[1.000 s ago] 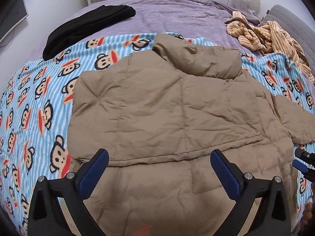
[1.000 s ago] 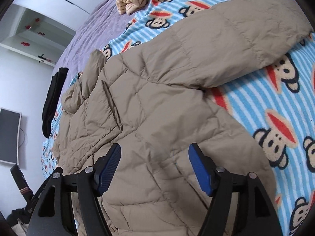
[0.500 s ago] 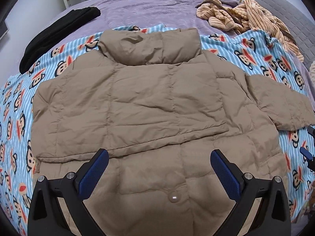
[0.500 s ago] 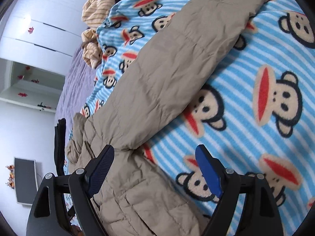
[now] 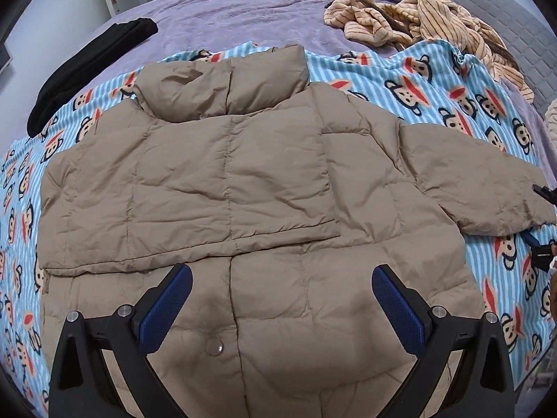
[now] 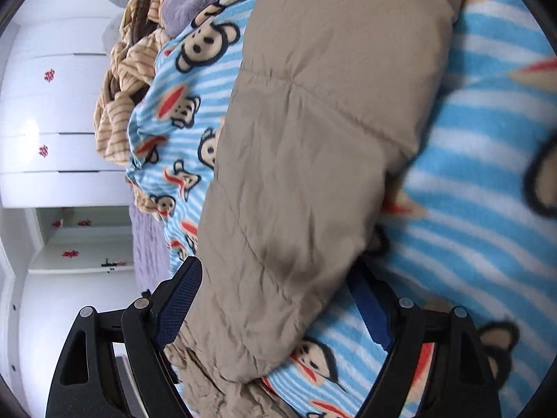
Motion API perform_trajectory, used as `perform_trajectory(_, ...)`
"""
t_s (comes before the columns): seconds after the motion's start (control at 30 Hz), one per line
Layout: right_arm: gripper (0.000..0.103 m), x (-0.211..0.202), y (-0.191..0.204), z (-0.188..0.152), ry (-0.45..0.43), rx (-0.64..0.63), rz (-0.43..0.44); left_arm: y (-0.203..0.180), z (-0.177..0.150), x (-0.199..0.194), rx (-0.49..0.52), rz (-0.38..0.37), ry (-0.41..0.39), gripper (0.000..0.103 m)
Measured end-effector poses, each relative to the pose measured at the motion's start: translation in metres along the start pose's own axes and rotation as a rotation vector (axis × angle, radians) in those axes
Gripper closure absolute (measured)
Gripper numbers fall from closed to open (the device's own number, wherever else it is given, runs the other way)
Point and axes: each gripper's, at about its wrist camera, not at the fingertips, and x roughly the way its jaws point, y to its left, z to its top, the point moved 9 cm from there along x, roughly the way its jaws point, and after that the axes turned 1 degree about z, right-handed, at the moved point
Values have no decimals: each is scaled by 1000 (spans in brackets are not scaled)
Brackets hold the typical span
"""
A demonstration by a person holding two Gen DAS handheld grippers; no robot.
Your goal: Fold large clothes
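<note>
A tan puffer jacket (image 5: 243,188) lies on a monkey-print blanket (image 5: 435,83) on the bed, one sleeve folded across it. The left tool (image 5: 282,299) hovers above its hem, fingers apart. The right tool (image 6: 278,306), also spread, straddles the outstretched sleeve (image 6: 313,139).

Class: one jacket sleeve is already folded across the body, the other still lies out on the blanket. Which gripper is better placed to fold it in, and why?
The right gripper: its open jaws already straddle the outstretched sleeve. The left gripper hovers open over the jacket hem, far from that sleeve.
</note>
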Motion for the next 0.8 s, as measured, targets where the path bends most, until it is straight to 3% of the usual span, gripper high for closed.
perform_trajectory(0.13, 16, 3, 7, 18, 2, 129, 151, -3, 2, 2, -10, 17, -3, 0)
perform_trajectory(0.17, 21, 4, 9, 20, 9, 143, 163, -3, 2, 3, -17, 17, -2, 0)
perform_trajectory(0.2, 30, 6, 11, 19, 17, 153, 175, -2, 2, 3, -23, 16, -2, 0)
perform_trajectory(0.27, 77, 11, 14, 16, 43, 168, 190, 3, 3, 2, -32, 22, -13, 0)
perform_trajectory(0.33, 92, 14, 21, 11, 49, 168, 226, 12, 5, 0, -30, 48, -30, 0)
perform_trajectory(0.43, 94, 7, 51, -2, 58, 64, 273, 33, 7, -6, -36, 64, -57, 0)
perform_trajectory(0.57, 94, 11, 116, -44, 121, -133, 309, 69, 8, -11, -68, 65, -71, 0)
perform_trajectory(0.8, 94, 58, 232, -187, 262, -557, 282, 142, 10, -31, -108, 123, -121, 0)
